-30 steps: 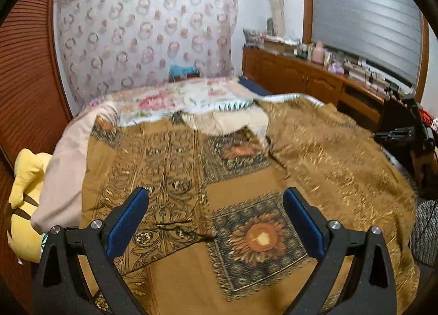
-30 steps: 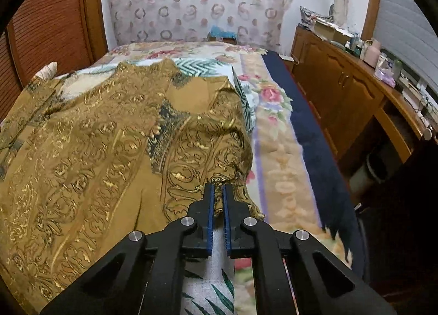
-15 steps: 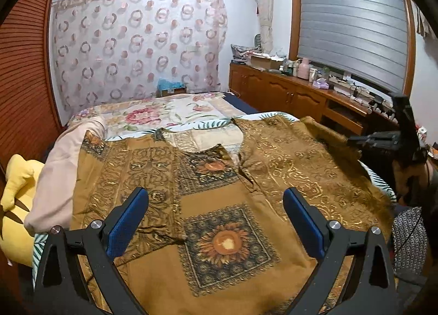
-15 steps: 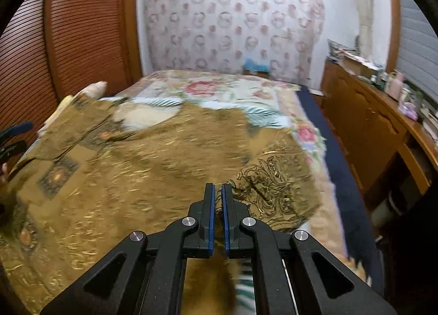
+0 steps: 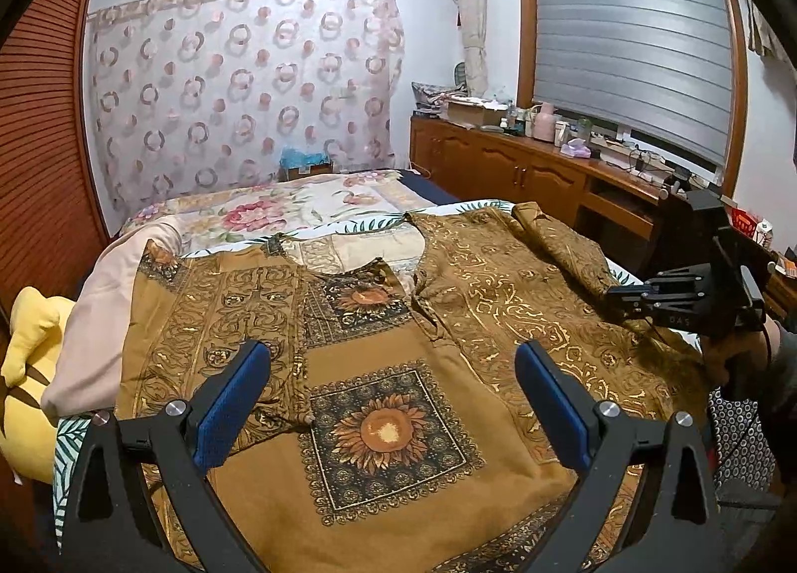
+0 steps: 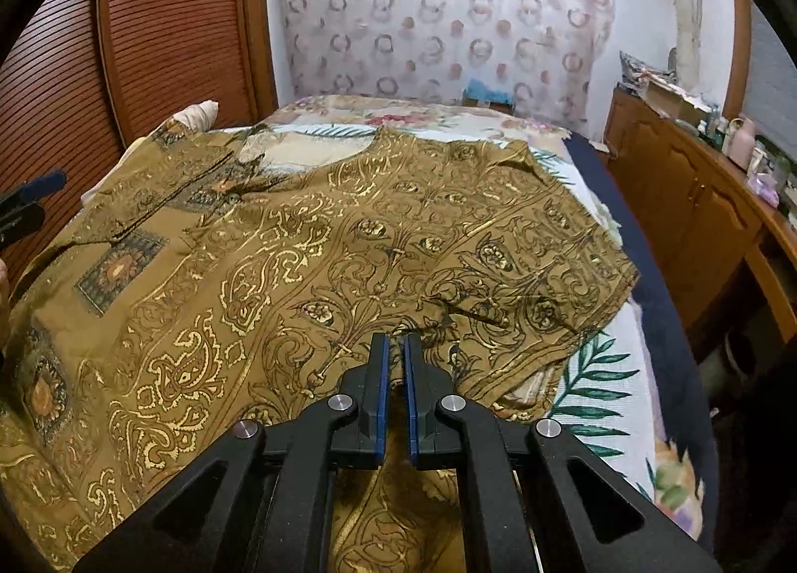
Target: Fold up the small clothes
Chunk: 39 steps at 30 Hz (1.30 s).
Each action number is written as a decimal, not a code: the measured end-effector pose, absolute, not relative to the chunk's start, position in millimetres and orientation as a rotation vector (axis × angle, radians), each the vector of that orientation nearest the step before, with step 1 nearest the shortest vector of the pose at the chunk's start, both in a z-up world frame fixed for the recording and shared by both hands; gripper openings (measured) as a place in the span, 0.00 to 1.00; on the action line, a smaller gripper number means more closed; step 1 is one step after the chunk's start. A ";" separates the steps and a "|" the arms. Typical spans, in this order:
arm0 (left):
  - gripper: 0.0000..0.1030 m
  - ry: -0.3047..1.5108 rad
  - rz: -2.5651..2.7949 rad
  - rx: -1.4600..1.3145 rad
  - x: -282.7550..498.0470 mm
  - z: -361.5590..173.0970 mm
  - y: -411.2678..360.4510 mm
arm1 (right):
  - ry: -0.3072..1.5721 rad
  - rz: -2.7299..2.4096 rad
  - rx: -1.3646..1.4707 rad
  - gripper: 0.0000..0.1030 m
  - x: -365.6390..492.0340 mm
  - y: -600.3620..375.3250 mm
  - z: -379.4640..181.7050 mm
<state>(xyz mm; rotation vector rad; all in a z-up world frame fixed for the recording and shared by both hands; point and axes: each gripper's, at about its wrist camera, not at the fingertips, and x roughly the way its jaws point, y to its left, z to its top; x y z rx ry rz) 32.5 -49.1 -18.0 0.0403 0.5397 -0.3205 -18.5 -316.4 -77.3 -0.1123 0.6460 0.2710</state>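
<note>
Fabric fills both views: a brown and gold printed shirt (image 5: 398, 373) with sunflower squares and scrollwork lies spread across the bed (image 5: 299, 204), which carries a floral and leaf-patterned cover. In the left wrist view the shirt's left sleeve is folded in over the body, its edge running down beside the sunflower panels, and the neckline opens toward the far end of the bed. The left tongs (image 5: 393, 403) hover over the near part of the shirt with their blue-padded fingers (image 5: 231, 403) spread wide apart, nothing between them. The right tongs (image 6: 393, 354) are clenched on a pinch of the shirt's right sleeve, the gold cloth gathered between the narrow gap of the pads; the sleeve is drawn inward over the body, its cloth puckered in front of the tips. Seen from the left wrist camera, the right tongs sit at the right edge of the shirt, held by a hand (image 5: 747, 358). A pale pink blanket (image 5: 104, 314) lies along the left edge of the bed, touching the shirt, and a yellow soft toy (image 5: 30, 363) sits just beside it. A wooden cabinet (image 5: 523, 174) runs along the wall under the window blind, well apart from the shirt
</note>
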 end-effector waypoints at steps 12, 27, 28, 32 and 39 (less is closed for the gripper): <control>0.97 0.537 -0.337 0.053 26.6 -21.3 -59.4 | 0.581 0.170 -0.094 0.48 -31.0 -328.6 -48.0; 0.97 0.559 -0.341 0.058 28.2 -26.4 -62.2 | 0.740 0.107 -0.022 0.48 34.3 -359.1 -76.2; 0.97 0.559 -0.340 0.056 28.6 -26.5 -62.2 | 0.746 0.103 -0.022 0.48 36.9 -362.2 -76.2; 0.97 0.560 -0.340 0.055 28.6 -26.7 -62.4 | 0.756 0.090 -0.008 0.48 44.4 -375.3 -81.0; 0.97 0.562 -0.341 0.055 28.9 -27.3 -63.9 | 0.753 0.125 -0.048 0.32 48.0 -368.0 -76.9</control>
